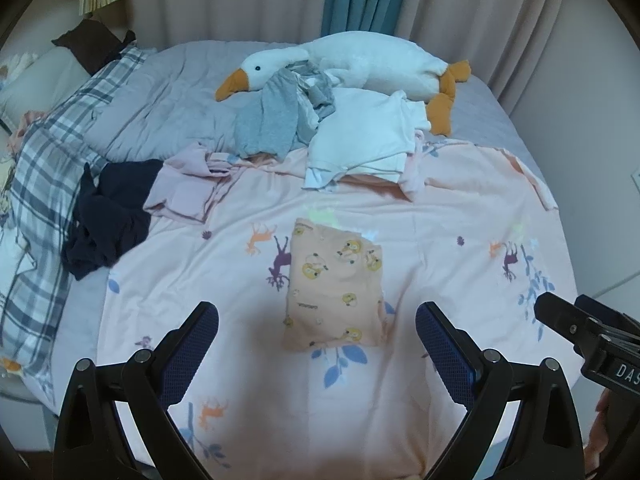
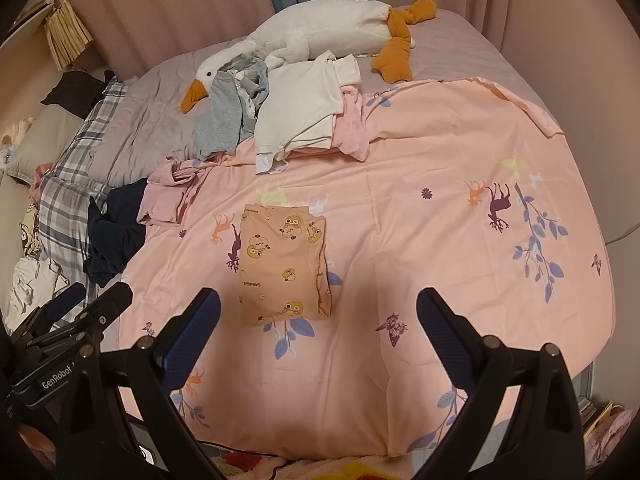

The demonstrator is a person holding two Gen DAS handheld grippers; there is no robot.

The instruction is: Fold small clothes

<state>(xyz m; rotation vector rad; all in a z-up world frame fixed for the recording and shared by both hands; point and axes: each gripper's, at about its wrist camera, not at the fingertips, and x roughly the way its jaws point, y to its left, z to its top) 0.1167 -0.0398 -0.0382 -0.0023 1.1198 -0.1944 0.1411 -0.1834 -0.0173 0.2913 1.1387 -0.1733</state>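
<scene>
Peach garment (image 1: 336,288): lying folded into a neat rectangle on the pink printed sheet (image 1: 440,220), yellow cartoon print facing up, nothing touching it.
Left gripper (image 1: 317,334): hovering near the garment's near edge, fingers standing wide apart, holding nothing.
Right gripper (image 2: 319,320): hanging just right of the garment, fingers spread wide, empty too.
Unfolded pile: white top (image 2: 298,110), grey piece (image 2: 224,118) and pink piece (image 2: 168,196) waiting at the far side; navy garment (image 1: 108,226) bunching at far left.
Plush goose (image 1: 352,62): sprawling along the far edge of the bed.
</scene>
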